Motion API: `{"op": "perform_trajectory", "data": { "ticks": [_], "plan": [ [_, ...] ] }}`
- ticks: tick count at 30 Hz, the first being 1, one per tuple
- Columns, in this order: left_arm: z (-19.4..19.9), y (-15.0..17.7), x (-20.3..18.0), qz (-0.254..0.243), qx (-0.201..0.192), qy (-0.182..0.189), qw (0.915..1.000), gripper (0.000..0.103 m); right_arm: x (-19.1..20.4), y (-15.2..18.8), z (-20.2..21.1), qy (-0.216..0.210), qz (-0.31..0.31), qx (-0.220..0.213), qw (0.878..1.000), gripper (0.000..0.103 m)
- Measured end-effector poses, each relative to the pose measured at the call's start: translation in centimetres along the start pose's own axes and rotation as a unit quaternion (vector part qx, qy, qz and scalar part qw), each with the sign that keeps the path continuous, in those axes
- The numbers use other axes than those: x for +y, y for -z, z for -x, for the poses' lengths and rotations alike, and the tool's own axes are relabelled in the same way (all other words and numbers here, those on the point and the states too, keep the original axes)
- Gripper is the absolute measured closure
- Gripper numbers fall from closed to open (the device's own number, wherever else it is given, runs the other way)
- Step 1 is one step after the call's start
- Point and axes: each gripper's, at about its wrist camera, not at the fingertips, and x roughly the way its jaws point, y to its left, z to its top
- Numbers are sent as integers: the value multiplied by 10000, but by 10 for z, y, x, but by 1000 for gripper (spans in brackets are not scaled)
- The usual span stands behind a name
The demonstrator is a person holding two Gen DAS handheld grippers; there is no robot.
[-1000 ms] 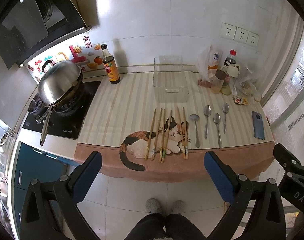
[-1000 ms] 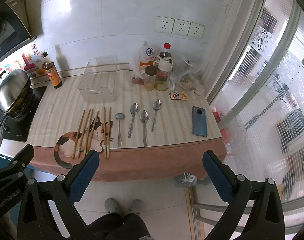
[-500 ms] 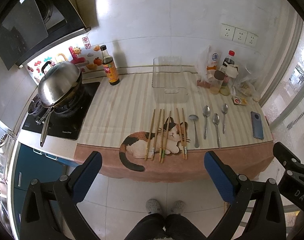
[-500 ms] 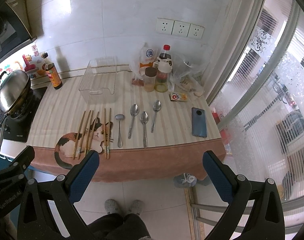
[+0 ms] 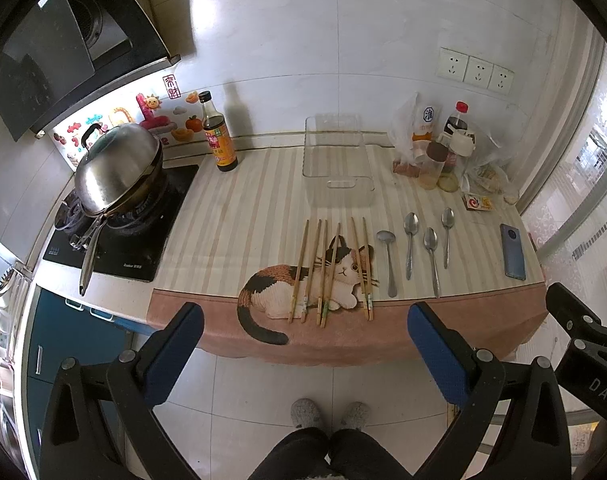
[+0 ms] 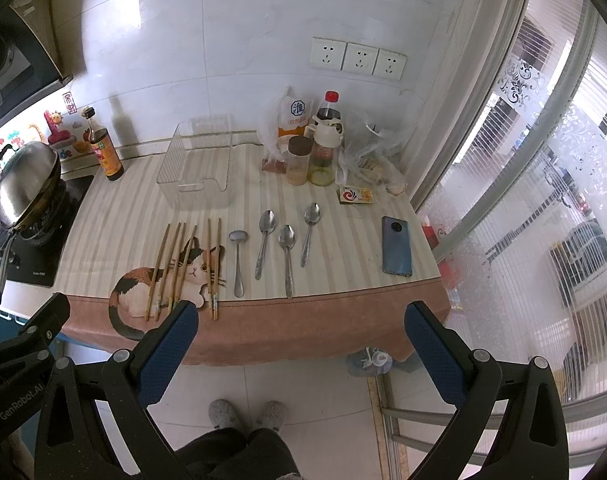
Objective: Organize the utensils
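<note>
Several wooden chopsticks [image 5: 328, 270] lie side by side on the cat-print cloth, seen also in the right wrist view [image 6: 183, 264]. To their right lie several metal spoons [image 5: 410, 250], which also show in the right wrist view [image 6: 265, 242]. A clear plastic bin [image 5: 337, 160] stands empty behind them, and it shows in the right wrist view [image 6: 197, 170]. My left gripper [image 5: 303, 344] is open and empty, held back from the counter's front edge. My right gripper [image 6: 299, 346] is open and empty too, also off the counter.
A soy sauce bottle [image 5: 219, 136] and a lidded wok [image 5: 117, 168] on the stove stand at the left. Jars, bottles and bags [image 6: 315, 148] crowd the back right. A phone [image 6: 397, 246] and a small box [image 6: 355, 195] lie at the right. My feet [image 5: 329, 414] are below.
Both views have drifted very slightly; nothing on the counter has moved and both grippers stay open.
</note>
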Motion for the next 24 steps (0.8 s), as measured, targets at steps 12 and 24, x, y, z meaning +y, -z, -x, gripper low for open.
{"op": "perform_trajectory", "data": {
  "ticks": [12, 24],
  "plan": [
    [1, 0, 0, -2, -1, -6, 10000, 0, 1, 0, -1, -6, -6, -11, 10000, 0],
    [1, 0, 0, 9, -2, -9, 10000, 0, 4, -4, -1, -19, -7, 13, 10000, 0]
  ]
}}
